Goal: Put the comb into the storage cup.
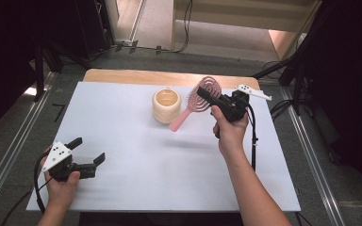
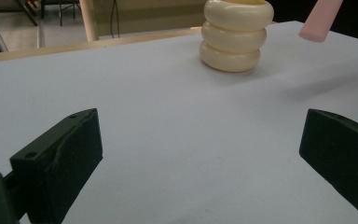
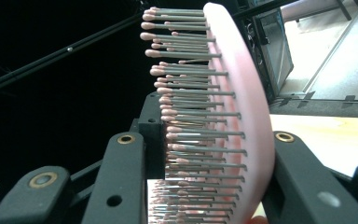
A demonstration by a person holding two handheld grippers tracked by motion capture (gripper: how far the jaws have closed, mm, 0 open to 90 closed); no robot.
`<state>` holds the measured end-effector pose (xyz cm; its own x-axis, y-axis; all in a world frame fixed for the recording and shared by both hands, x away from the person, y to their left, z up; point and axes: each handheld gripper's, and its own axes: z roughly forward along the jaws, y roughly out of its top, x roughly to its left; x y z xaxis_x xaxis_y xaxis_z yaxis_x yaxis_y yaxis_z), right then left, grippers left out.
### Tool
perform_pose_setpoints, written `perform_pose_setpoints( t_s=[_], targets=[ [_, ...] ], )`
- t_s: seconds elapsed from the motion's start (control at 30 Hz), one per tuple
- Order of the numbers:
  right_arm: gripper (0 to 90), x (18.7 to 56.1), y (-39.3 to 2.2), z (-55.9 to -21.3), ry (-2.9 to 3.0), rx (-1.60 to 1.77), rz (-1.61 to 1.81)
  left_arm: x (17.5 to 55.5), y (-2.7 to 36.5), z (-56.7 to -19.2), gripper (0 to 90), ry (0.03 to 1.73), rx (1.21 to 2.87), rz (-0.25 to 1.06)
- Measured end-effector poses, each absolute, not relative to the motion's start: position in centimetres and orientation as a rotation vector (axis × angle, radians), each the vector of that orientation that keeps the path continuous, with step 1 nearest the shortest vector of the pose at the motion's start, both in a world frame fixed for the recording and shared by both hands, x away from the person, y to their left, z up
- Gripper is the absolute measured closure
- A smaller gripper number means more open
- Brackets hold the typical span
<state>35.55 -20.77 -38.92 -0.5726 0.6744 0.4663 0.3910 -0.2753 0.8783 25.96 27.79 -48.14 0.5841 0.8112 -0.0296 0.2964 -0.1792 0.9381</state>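
Counter (image 1: 136, 188): white sheet over a pale wooden top, wood edge showing along the far side.

Right claw (image 1: 206, 96), far right of centre, held up off the sheet in the person's right hand (image 1: 230, 129). Jaws closed on the head of a pink plastic hairbrush with an openwork spiral head and grey, pink-tipped bristles (image 1: 199, 100). In the right gripper view, one jaw presses the smooth pink back of the brush (image 3: 242, 93), the other sits against the bristle side; bristles point toward the left of that view. Brush tilted, head up and away, handle slanting down toward the near left. Handle end hangs close beside the cream holder; contact cannot be told from above. In the left gripper view the handle tip (image 2: 319, 18) is in the air above the sheet, right of the holder. A faint shadow lies on the sheet below the hand.

Cream-coloured ribbed round holder, three stacked rings, open top (image 1: 166, 105): upright on the sheet, far centre.

Left claw (image 1: 87, 150), near-left corner of the sheet, held low in the left hand (image 1: 62, 184). Jaws spread wide, nothing between them but bare white sheet. Well apart from holder and brush.
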Motion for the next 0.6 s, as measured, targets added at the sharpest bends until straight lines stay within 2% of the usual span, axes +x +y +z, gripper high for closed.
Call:
perform_pose_setpoints(
  t_s=[0.6],
  targets=[
    [61.6,37.2,-20.8,-37.3,1.718,1.298,1.947,25.9,27.8,-48.2,0.0,0.906,1.741,0.6]
  ],
)
